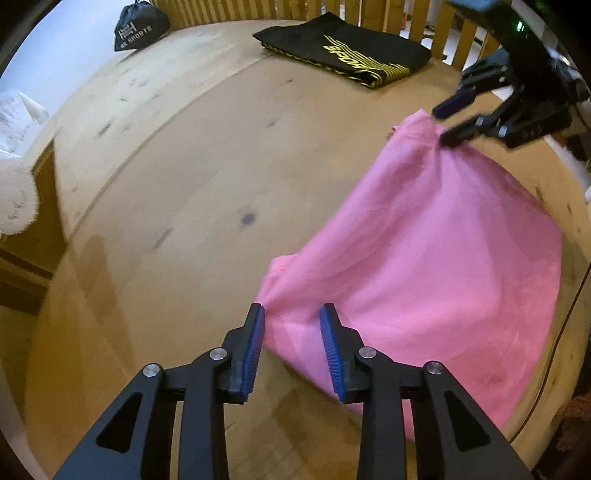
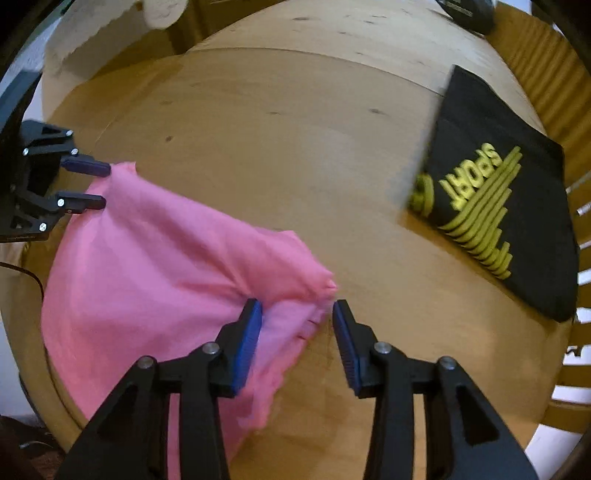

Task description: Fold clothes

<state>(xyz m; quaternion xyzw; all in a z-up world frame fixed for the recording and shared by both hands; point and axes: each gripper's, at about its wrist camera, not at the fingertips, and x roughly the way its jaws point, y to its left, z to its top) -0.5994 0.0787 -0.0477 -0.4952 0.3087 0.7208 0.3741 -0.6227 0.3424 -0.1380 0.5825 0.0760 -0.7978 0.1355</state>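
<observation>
A pink cloth (image 1: 436,251) lies rumpled on the round wooden table (image 1: 207,155). My left gripper (image 1: 291,314) is open, its blue pads on either side of the cloth's near corner. In the same view my right gripper (image 1: 441,125) shows at the far corner, also open. In the right wrist view, the right gripper (image 2: 297,310) stands open around a bunched corner of the pink cloth (image 2: 159,258). The left gripper (image 2: 104,186) is open at the cloth's opposite corner. Neither gripper pinches the fabric.
A folded black garment with yellow SPORT print (image 1: 343,48) (image 2: 498,206) lies near the table's far edge. A black drawstring bag (image 1: 138,26) sits at the back. White fluffy fabric (image 1: 14,177) is off the table's left side. Wooden slats (image 1: 229,9) border the table.
</observation>
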